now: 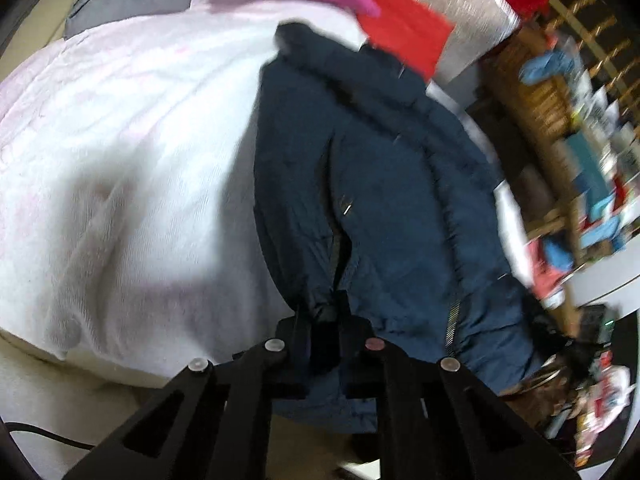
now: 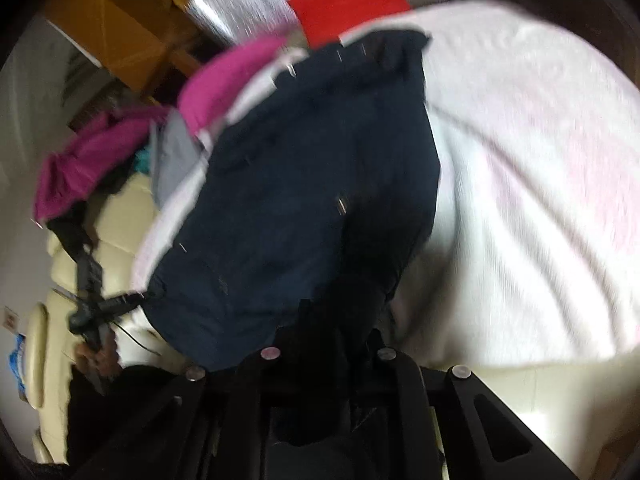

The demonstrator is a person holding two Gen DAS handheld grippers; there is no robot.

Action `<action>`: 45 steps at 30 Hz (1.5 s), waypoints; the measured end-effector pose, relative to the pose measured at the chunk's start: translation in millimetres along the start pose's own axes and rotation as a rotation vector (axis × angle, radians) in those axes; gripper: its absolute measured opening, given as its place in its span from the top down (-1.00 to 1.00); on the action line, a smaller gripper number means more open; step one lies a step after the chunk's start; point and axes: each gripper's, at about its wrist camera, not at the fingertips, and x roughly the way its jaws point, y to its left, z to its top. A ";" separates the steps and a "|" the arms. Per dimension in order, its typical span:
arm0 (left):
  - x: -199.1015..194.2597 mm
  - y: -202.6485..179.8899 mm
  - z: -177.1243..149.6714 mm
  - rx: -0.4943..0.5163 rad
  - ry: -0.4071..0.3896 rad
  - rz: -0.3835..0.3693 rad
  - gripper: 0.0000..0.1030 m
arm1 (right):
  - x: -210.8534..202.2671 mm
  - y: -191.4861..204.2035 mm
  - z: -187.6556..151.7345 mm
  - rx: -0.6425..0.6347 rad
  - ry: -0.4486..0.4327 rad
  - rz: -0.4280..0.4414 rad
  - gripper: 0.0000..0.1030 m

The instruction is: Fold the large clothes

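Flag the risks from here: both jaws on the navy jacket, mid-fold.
1. The left gripper pinches only a thin bit of the navy jacket hem; it may slip.
2. Both views are motion-blurred, so fast motion could skew the fold.
3. The magenta garment lies close beside it and might snag.

I see a pale pink-white blanket (image 1: 132,152) spread over a cream leather sofa (image 2: 116,220). Behind it, a silvery sheet (image 1: 452,4) and red panel (image 1: 404,32). Cluttered wooden shelving (image 1: 560,92) to one side, all motion-blurred.
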 end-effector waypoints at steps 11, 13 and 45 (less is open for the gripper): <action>-36.6 -35.4 96.1 -0.008 -0.150 -0.118 0.83 | -34.2 8.7 75.7 0.042 -0.238 0.087 0.71; -27.6 -49.5 125.7 0.008 -0.169 -0.109 0.83 | -32.3 11.6 102.7 0.044 -0.274 0.081 0.71; 165.8 19.2 371.2 -0.288 -0.178 -0.213 0.13 | 217.0 -100.9 416.5 0.578 -0.289 0.182 0.22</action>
